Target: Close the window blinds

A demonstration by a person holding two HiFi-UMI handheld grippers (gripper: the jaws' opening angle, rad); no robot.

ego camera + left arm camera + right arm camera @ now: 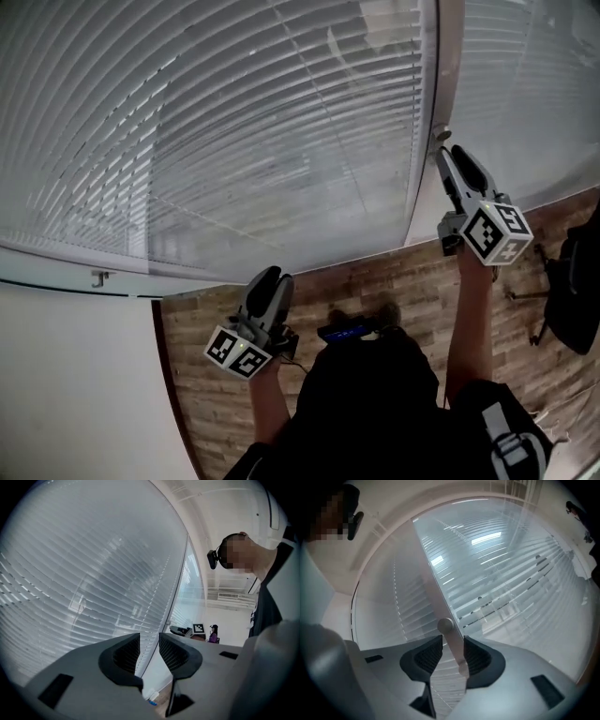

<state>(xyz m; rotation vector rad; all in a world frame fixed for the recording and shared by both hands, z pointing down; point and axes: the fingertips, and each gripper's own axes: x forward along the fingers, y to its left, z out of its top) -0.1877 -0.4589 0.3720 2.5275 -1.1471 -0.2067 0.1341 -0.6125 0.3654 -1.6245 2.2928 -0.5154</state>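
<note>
While the left hand-held gripper (269,279) hangs low, under the window's bottom edge and over the wood floor (375,281), its jaws stand apart with nothing in them. It points toward the blinds (234,122) but is well short of them. The blinds fill the window above, let down to the sill. Their slats are tilted enough that daylight comes through in stripes, so they look not yet shut.

Further right, a thin wand (453,645) hangs in front of the slats beside the window post (448,56). The right hand-held gripper (448,157) is raised to it, jaws apart, with the wand running up between them. The wand lies against one pad and a gap shows at the other, so it is not clamped.

I'd judge the wand light, stiff and smooth, and loosely hung, so it will swing off if nudged and slip in a soft pinch. The place to take it is on the shaft near its round knob (445,625), squarely across both pads, and then roll it. The slats look thin and easily bent, and are best left alone.
</note>
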